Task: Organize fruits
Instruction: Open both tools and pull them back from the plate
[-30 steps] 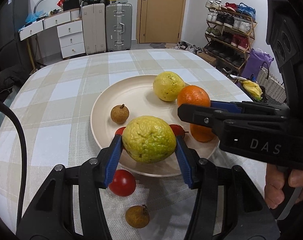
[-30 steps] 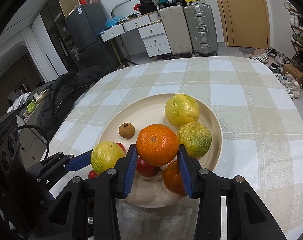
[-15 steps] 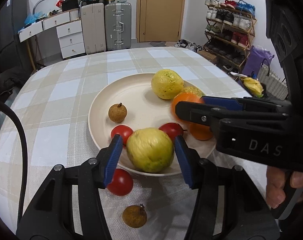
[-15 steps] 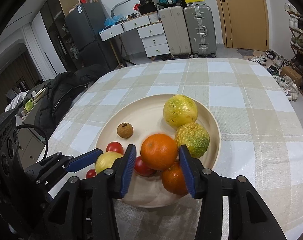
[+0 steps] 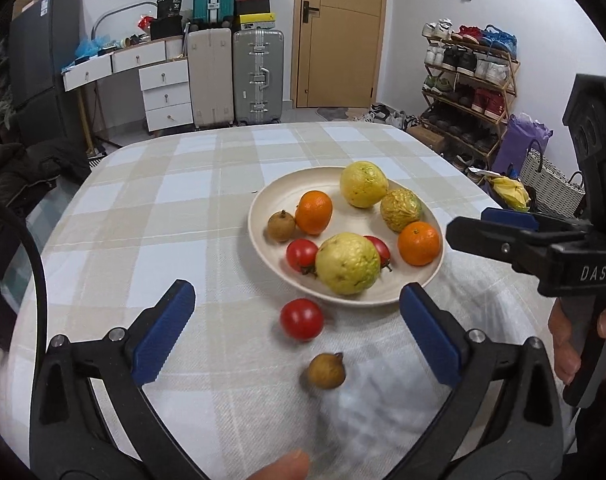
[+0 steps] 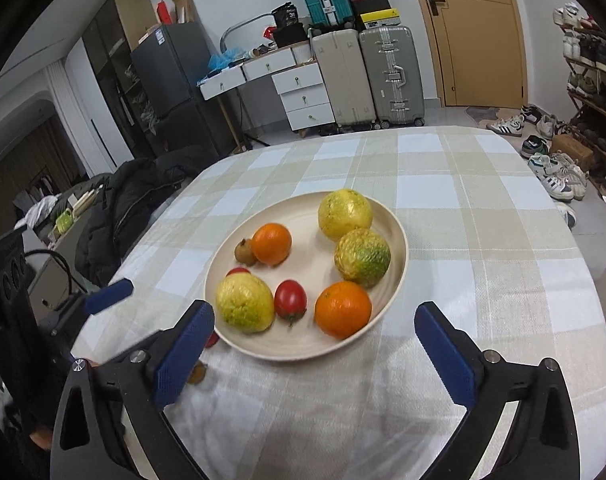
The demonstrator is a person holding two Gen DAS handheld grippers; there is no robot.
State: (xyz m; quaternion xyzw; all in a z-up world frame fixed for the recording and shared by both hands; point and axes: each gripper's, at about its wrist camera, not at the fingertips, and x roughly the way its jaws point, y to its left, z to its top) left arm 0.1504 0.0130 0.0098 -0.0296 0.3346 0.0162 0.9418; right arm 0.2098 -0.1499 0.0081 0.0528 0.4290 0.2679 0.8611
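Left gripper (image 5: 295, 324) hangs low over the cloth with its blue pads spread wide and nothing between them. Dead centre in that gap, low-middle of the left wrist frame, sits the loose tomato (image 5: 302, 319) on the checked tablecloth (image 5: 143, 216), just short of the plate (image 5: 263, 200) rim. Below it, nearer the camera, lies the small brown fruit (image 5: 326, 371), also on the cloth. Both are round, so there is no long axis to line up with; the approach is straight ahead and down.

Right gripper (image 6: 315, 344) is wide apart too, empty, framing the plate's near edge at lower centre of its own frame. Its body shows at the right edge of the left wrist view, off beside the plate, so the left tool looks the nearer one for both strays.

On the plate: three yellow-green guavas, two oranges, two tomatoes and one brown fruit, the near guava (image 5: 347, 263) touching tomatoes on either side.

The right wrist view nearly loses the strays: only slivers of red and brown peek past its left pad (image 6: 183, 354). The left wrist view shows them whole.
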